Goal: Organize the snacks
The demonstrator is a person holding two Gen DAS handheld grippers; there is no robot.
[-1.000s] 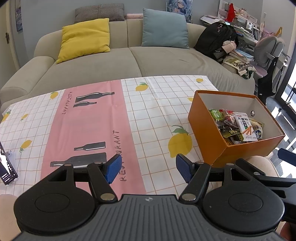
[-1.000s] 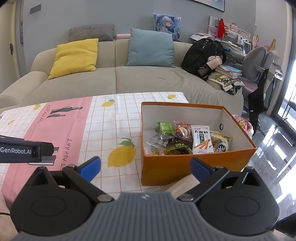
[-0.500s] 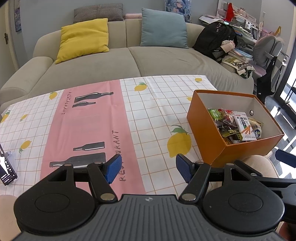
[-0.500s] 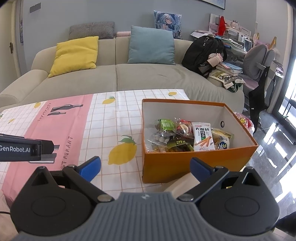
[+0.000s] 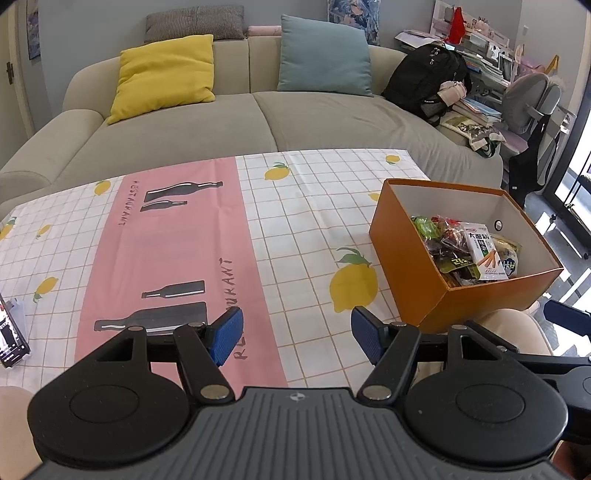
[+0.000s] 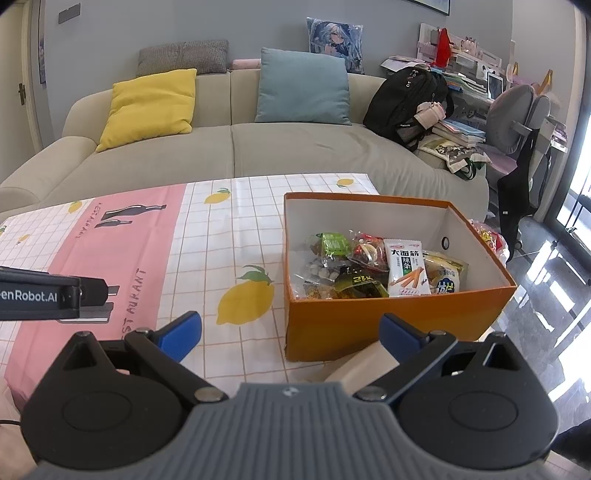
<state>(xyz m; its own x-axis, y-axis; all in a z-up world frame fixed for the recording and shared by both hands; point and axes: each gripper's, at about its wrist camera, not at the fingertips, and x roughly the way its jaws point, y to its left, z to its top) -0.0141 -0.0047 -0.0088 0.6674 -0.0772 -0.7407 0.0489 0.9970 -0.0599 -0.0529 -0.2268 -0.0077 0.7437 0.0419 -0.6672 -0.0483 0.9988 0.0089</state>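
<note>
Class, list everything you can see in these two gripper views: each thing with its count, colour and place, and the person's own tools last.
box: one, orange outside, white inside, right part of table
snack packets: several, mixed colours, inside the box
tablecloth: one, white grid with lemons and a pink band, covering table
sofa: one, beige, behind table
cushions: yellow, teal, grey, on sofa
backpack: one, black, sofa's right end
chair: one, grey, far right
phone-like device: one, dark, table's left edge
left gripper: blue pads, open, empty
right gripper: blue pads, open, empty
</note>
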